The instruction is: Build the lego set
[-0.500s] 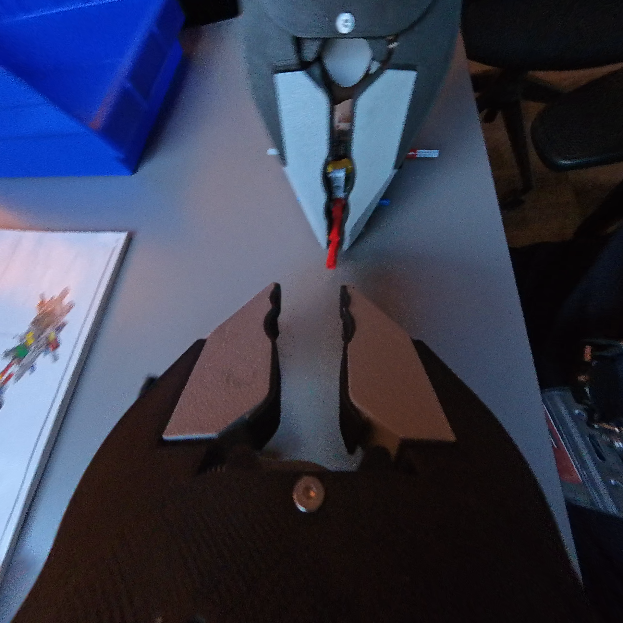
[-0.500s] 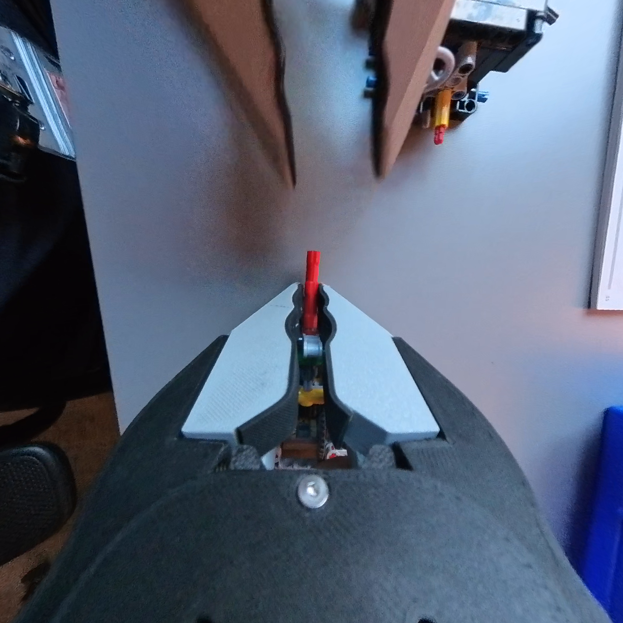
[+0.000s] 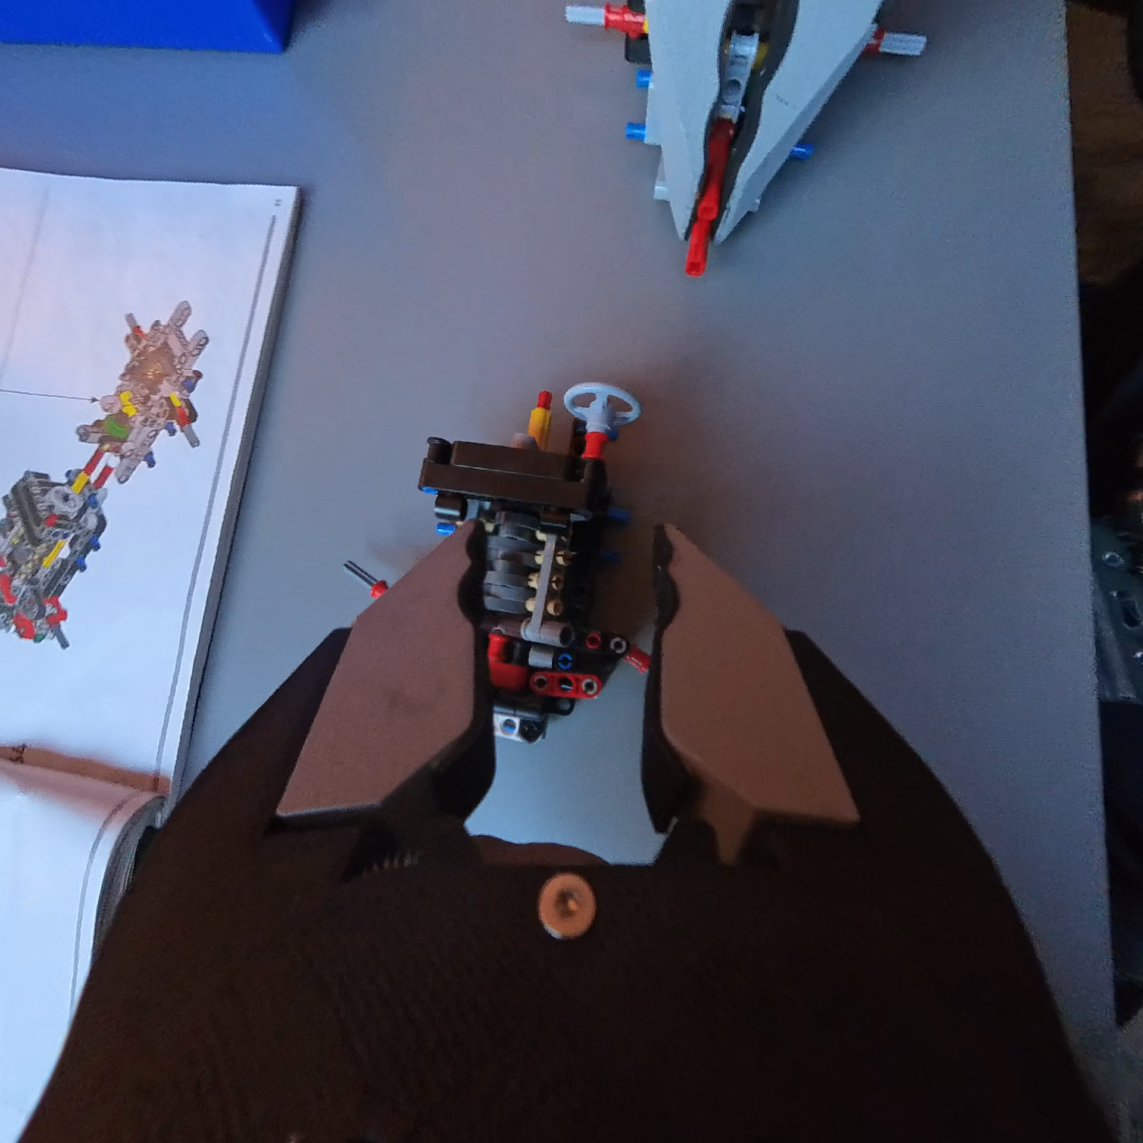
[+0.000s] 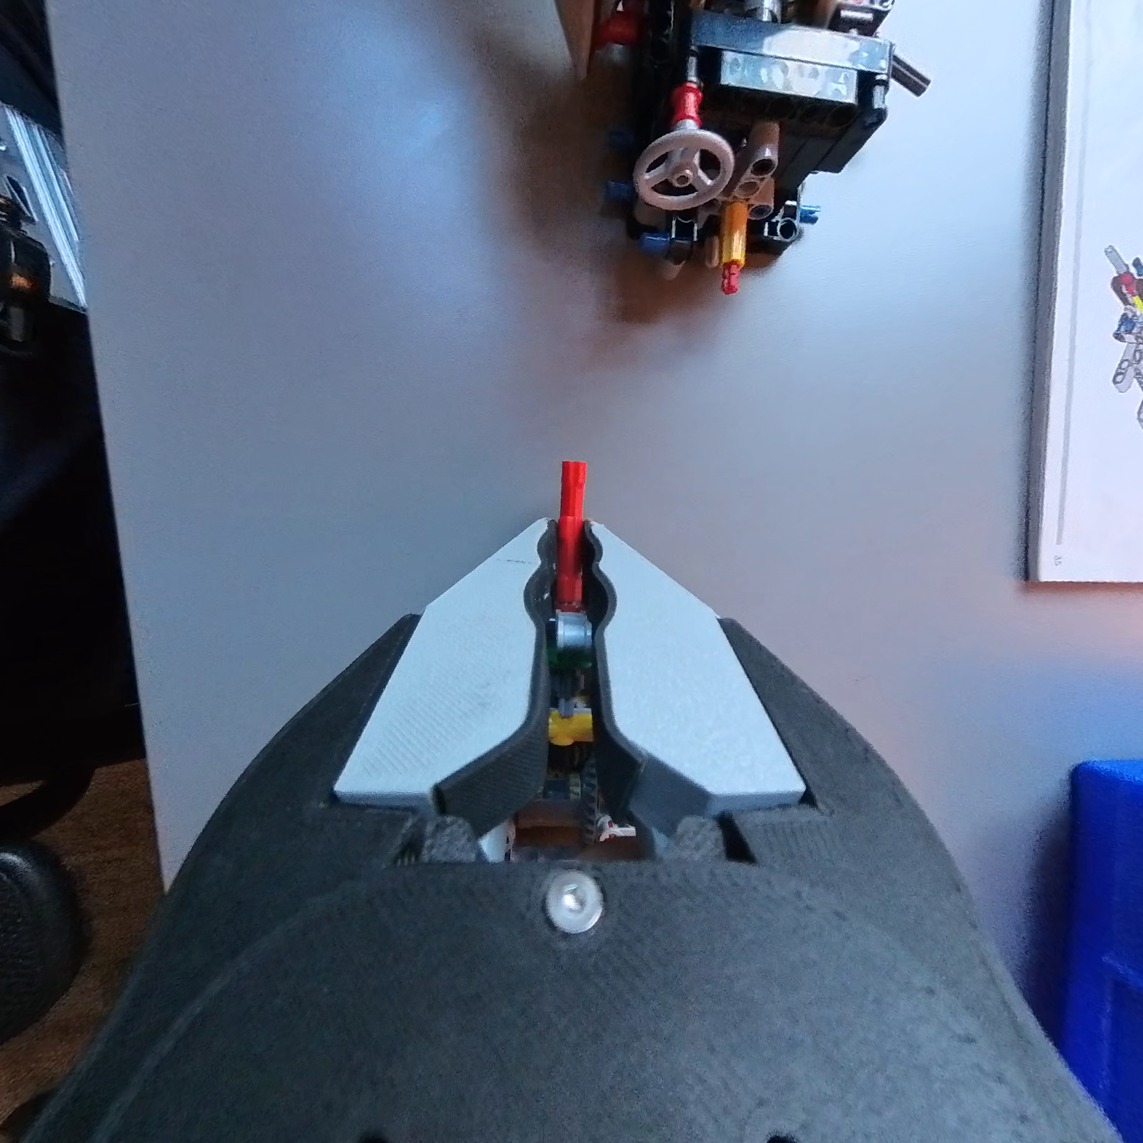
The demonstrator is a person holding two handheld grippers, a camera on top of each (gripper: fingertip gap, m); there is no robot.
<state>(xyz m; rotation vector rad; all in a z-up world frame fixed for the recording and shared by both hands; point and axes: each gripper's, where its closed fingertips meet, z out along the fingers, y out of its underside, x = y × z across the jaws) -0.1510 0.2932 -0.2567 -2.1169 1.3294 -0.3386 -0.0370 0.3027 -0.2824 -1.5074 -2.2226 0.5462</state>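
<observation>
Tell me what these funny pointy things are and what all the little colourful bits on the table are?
They are two hand-held grabbers, each with two fingers and a small camera looking along them, one picture per camera. The brown left grabber is open, its fingers either side of a toy-brick model with a pale steering wheel, standing on the grey table. The grey right grabber is pinched shut on a smaller brick assembly with a red rod poking out in front. An instruction booklet lies open beside them, and a blue bin sits at the table's edge.
</observation>
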